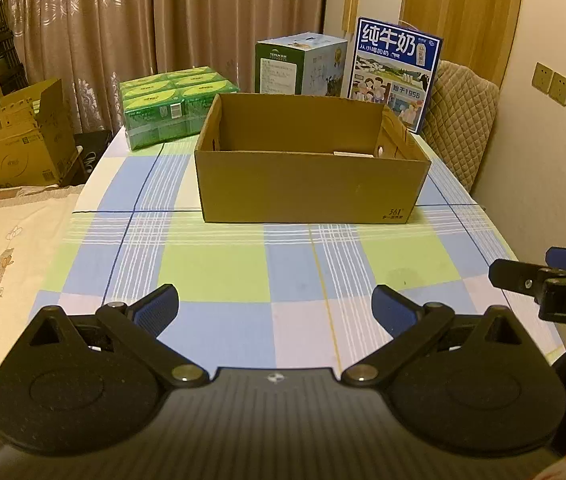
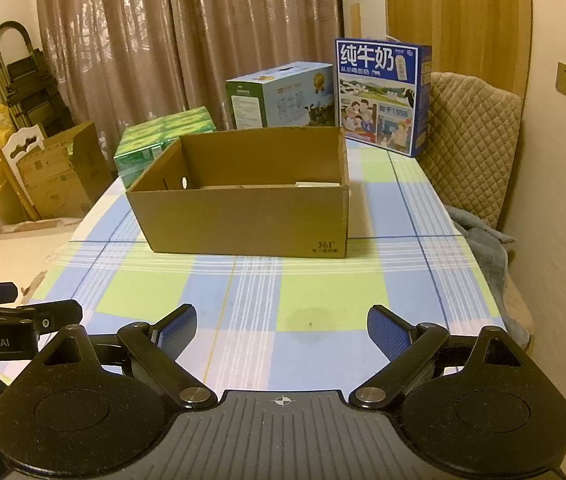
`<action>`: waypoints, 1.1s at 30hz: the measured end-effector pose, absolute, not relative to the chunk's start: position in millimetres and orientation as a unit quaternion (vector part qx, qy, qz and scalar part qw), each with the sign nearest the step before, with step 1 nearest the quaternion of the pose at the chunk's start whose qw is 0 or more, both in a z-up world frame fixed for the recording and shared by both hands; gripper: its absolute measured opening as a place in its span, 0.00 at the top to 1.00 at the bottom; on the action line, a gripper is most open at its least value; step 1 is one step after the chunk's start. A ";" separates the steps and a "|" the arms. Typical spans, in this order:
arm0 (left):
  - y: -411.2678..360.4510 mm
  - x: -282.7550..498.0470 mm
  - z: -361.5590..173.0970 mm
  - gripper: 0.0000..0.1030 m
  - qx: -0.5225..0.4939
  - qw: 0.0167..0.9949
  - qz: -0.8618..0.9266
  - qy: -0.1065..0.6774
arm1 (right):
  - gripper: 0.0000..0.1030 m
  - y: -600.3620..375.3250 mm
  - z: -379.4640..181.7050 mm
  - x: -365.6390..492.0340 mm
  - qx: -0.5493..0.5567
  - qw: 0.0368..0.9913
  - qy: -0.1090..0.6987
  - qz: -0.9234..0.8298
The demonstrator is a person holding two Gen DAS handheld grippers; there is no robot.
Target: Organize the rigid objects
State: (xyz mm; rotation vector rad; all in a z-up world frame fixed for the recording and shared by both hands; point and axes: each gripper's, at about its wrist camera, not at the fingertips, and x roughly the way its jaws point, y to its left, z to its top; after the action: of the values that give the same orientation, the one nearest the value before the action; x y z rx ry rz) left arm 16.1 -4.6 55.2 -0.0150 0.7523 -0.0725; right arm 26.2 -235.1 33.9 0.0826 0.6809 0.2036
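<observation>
Checked cloth in blue, green and white covers the table (image 1: 219,276) in front of me. At far left, off the table, an open brown shipping carton (image 1: 23,140) stands on the floor by the curtain (image 1: 123,20). On the table's far left corner lies a shrink-wrapped green multipack (image 1: 167,104); its print is too small to read.

My left gripper (image 1: 275,308) hangs low over the near edge of the cloth, blue pads spread wide, nothing between them.

Centre stage is the open cardboard box (image 1: 307,188), lidless, sitting flat on the cloth with its opening facing up. Its long axis runs across the table, left to right, and one long wall faces me. A small dark "361°" mark is printed at the lower right corner of that wall. A pale flat item lies on its floor; I cannot tell what it is.

Behind the box a pale blue and green milk carton case (image 1: 303,64) stands upright, its green end lettered "TERUN". To its right, a taller blue case (image 1: 397,68) stands upright, its white characters reading "纯牛奶", and lower down "1956".

My right gripper (image 2: 283,332) is likewise released, pads wide apart and empty, over the table's near edge. At far right a quilted chair back (image 2: 471,136) touches the table end.
</observation>
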 end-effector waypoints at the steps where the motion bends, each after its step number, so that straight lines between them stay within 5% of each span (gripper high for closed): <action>1: -4.6 16.0 55.2 0.01 -0.007 0.930 -0.036 0.367 | 0.13 -235.3 34.2 26.0 0.040 0.937 0.333 0.099; 33: -8.6 16.7 54.4 0.01 0.000 0.930 -0.039 0.365 | 0.13 -240.3 36.8 24.9 0.046 0.939 0.328 0.091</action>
State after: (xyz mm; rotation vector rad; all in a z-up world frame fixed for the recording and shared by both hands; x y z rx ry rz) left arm 16.7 -8.6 54.4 -0.0001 0.7464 -0.0796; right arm 24.9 -240.3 36.8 0.0940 0.6701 0.1851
